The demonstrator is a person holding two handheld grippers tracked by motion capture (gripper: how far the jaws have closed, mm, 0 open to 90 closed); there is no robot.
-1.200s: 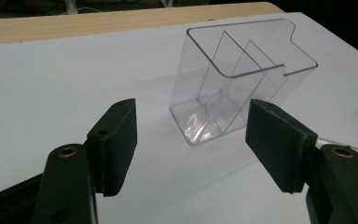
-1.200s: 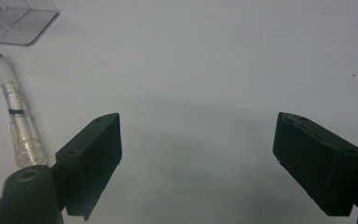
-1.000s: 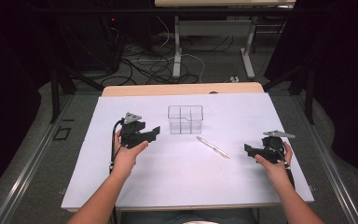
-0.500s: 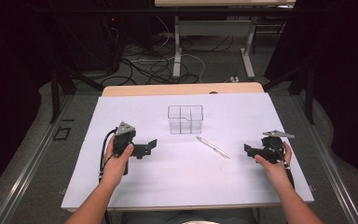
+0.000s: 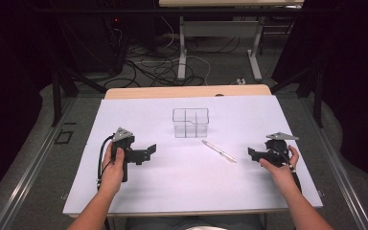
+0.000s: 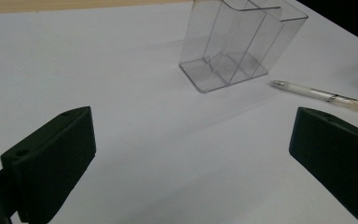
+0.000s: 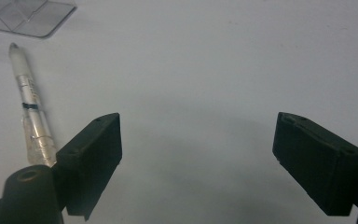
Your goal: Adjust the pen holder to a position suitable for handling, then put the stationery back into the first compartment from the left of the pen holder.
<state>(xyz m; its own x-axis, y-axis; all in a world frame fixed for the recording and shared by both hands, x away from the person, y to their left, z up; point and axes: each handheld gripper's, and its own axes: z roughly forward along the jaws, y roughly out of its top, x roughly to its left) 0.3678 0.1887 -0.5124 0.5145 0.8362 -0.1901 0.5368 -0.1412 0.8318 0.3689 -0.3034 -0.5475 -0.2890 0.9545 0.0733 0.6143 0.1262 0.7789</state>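
Observation:
A clear plastic organizer (image 5: 190,122) with several compartments stands upright at the middle of the white table (image 5: 182,187). A white pen (image 5: 219,150) lies flat just right of it. My left gripper (image 5: 149,149) rests left of the organizer; its jaws have just been opening and now stand wide, with nothing between them. The left gripper view shows the organizer (image 6: 240,42) and the pen (image 6: 321,93) beyond my left gripper (image 6: 191,154). My right gripper (image 5: 252,153) sits open and empty at the right, a little beyond the pen's near end. In the right gripper view the pen (image 7: 30,98) lies beside the left jaw of that gripper (image 7: 196,149).
A wooden strip (image 5: 187,91) runs along the table's far edge. Behind it, cables (image 5: 163,67) and metal table legs (image 5: 182,48) stand on the floor. Bare white surface lies between the two grippers and toward the front edge.
My left hand has drawn the left gripper leftward and toward the front, away from the organizer, and its jaws look wider. The right gripper, pen and organizer have not moved.

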